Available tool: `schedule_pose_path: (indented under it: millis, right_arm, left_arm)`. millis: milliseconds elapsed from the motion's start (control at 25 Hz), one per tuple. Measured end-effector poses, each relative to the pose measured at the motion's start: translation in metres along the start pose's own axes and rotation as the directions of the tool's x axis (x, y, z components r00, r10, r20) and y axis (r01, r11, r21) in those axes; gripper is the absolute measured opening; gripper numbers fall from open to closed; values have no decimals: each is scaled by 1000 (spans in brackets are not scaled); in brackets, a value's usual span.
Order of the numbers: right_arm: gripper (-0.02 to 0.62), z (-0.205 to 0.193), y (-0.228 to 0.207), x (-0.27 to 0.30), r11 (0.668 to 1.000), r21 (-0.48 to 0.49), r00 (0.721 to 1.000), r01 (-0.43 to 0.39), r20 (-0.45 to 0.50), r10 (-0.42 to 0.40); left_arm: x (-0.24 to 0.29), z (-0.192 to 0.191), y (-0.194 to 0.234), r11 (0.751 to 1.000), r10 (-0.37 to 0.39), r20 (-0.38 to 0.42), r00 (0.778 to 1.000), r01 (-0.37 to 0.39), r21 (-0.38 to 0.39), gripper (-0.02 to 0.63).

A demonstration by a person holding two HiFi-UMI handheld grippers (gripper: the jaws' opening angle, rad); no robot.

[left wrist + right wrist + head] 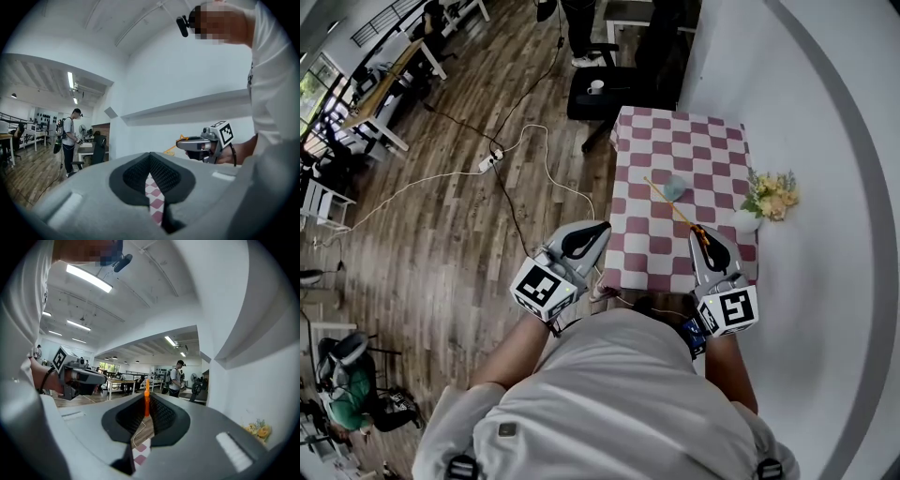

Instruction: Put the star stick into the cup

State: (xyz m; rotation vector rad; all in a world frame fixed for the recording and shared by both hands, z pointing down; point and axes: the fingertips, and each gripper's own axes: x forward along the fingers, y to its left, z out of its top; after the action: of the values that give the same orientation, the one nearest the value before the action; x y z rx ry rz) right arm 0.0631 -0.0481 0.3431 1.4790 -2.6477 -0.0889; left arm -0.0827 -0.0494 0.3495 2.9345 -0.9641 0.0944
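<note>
Though faint — stick (686, 218) seemingly aslant toward cup (675, 187)

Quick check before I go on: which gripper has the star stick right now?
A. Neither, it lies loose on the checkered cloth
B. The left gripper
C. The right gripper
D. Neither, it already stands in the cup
C: the right gripper is shut on the orange end of the star stick, which reaches out toward the cup; the left gripper holds nothing.
</note>
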Motion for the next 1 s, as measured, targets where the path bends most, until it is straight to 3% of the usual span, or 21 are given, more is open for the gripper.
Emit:
schedule_pose_path:
  millis: [200,520,1000]
  right_arm:
    - [29,-11,-40,8,1000,11,1000,-28,7,28]
    - [28,-24,-76,17,998,35,998,-58,-13,59]
    - [29,-41,-113,36,997,76,998,19,-55,-15]
  left_arm:
    - [33,2,0,999,27,-5,1000,-27,21,2]
    - [58,-18,-2,998,58,-49,997,-59,-18,1]
    - [104,-24,27,999,-29,-65,997,27,-35,1]
